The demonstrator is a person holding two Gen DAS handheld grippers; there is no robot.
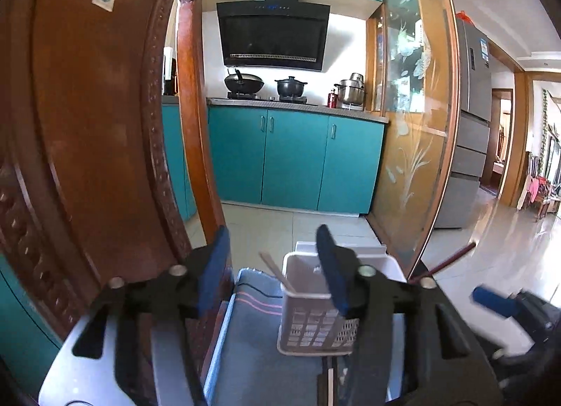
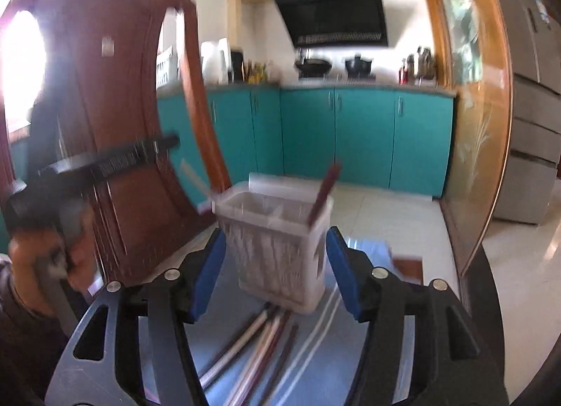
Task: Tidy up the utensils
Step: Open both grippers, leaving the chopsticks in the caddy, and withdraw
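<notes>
A white perforated utensil basket [image 1: 317, 314] stands on a blue-grey cloth [image 1: 252, 353]. A light chopstick [image 1: 277, 271] leans inside it. In the right wrist view the basket [image 2: 277, 248] holds a dark red chopstick [image 2: 324, 195], and several loose chopsticks [image 2: 252, 346] lie on the cloth in front. My left gripper [image 1: 275, 271] is open and empty, just short of the basket. My right gripper [image 2: 275, 274] is open and empty, its fingers on either side of the basket's front. The right gripper's blue pad [image 1: 491, 300] shows at the left view's right edge.
A carved wooden chair back [image 1: 98, 132] stands close on the left. The white table edge [image 1: 80, 353] is below it. Teal kitchen cabinets [image 1: 298, 157] with pots are behind. A glass sliding door [image 1: 413, 107] and a fridge [image 1: 473, 125] are to the right.
</notes>
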